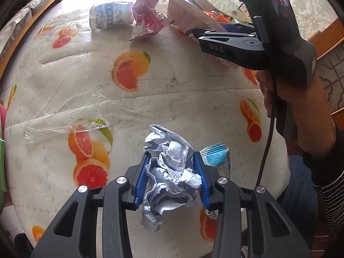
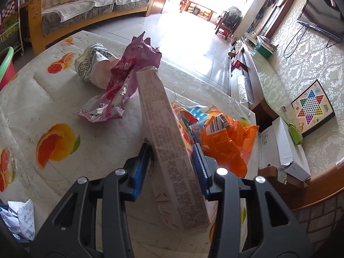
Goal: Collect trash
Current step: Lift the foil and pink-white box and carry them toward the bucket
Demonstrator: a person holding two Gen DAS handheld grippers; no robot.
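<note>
Two claws loaded: left claw (image 1: 172,172) pinches crumpled paper (image 1: 169,172); right claw (image 2: 172,165) clamps carton (image 2: 169,150).

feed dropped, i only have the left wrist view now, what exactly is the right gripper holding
Observer: The right gripper is shut on a long flat carton, printed text on its side.
Operator: anything behind that carton i cant see
Observer: An orange wrapper with a barcode lies just right of it on the table.
Operator: is the pink wrapper touching the cup
Observer: The pink wrapper overlaps the tipped paper cup in that view; contact unclear.
</note>
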